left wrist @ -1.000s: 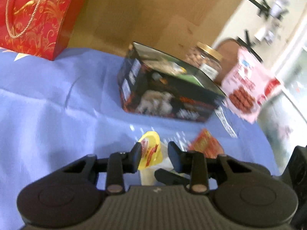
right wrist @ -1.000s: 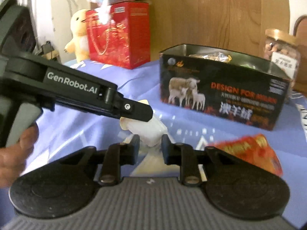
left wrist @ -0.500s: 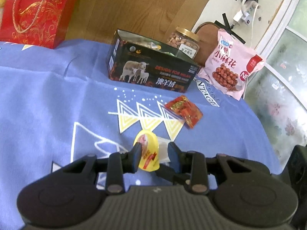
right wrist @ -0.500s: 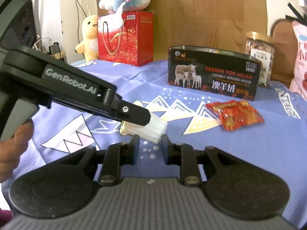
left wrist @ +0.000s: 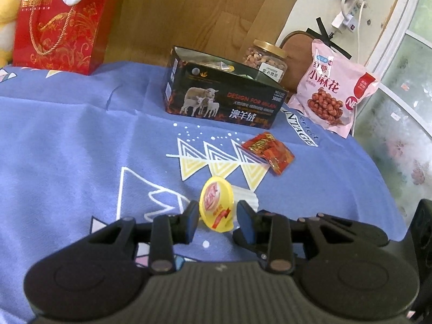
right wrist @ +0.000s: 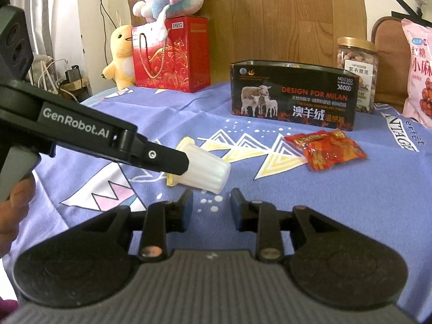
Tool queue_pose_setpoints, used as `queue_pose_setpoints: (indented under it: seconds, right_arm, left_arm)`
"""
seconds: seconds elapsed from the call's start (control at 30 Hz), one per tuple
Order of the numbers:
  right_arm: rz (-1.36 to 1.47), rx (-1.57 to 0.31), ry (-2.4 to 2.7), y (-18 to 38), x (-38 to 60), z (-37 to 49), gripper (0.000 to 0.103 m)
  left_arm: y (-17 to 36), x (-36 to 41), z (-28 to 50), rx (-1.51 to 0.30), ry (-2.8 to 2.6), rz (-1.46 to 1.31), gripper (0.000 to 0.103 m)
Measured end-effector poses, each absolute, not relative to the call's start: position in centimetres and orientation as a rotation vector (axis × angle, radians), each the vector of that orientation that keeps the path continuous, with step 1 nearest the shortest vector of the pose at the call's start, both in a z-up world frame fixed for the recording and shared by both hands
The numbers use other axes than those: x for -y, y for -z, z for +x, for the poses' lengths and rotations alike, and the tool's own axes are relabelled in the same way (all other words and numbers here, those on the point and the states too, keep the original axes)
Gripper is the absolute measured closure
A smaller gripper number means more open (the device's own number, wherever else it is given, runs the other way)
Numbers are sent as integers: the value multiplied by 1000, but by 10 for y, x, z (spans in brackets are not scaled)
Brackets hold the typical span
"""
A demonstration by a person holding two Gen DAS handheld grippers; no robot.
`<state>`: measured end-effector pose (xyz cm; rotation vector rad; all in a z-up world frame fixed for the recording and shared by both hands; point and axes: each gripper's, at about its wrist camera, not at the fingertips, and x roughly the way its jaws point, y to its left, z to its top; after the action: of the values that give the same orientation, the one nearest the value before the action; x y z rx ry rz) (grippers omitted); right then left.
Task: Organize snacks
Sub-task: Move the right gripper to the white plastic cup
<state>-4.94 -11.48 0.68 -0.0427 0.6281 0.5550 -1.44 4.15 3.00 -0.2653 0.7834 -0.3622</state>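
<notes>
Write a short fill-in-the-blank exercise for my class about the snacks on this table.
1. The left gripper holds a jelly cup with a ____ lid.
2. The nut jar stands ____ the black tin.
3. The red snack packet lies on the ____ tablecloth.

Missing words: yellow; behind; blue

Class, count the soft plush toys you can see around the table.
2. A yellow plush duck stands left of the red gift bag; a pastel pink-and-blue plush toy lies on top of it. Others may be hidden.

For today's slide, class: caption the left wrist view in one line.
Left gripper holds a yellow-lidded jelly cup above the blue cloth.
</notes>
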Motion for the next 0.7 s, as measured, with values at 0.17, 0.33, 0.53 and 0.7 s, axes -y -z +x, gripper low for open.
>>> queue_pose_setpoints:
  seconds: [0.17, 0.33, 0.53, 0.7]
  right_arm:
    - [-41, -628, -555, -7, 115, -49, 68]
    - [-20, -630, -552, -7, 118, -49, 68]
    - [-15, -631, -558, -7, 117, -50, 65]
    - [-10, -632, -568, -7, 117, -50, 62]
  left_arm:
    - [-29, -42, -14, -785, 361, -263, 71]
    - [-27, -44, -13, -782, 359, -267, 67]
    - [-24, -48, -11, -762, 357, -271, 58]
    - [-18, -50, -13, -715, 364, -258, 53]
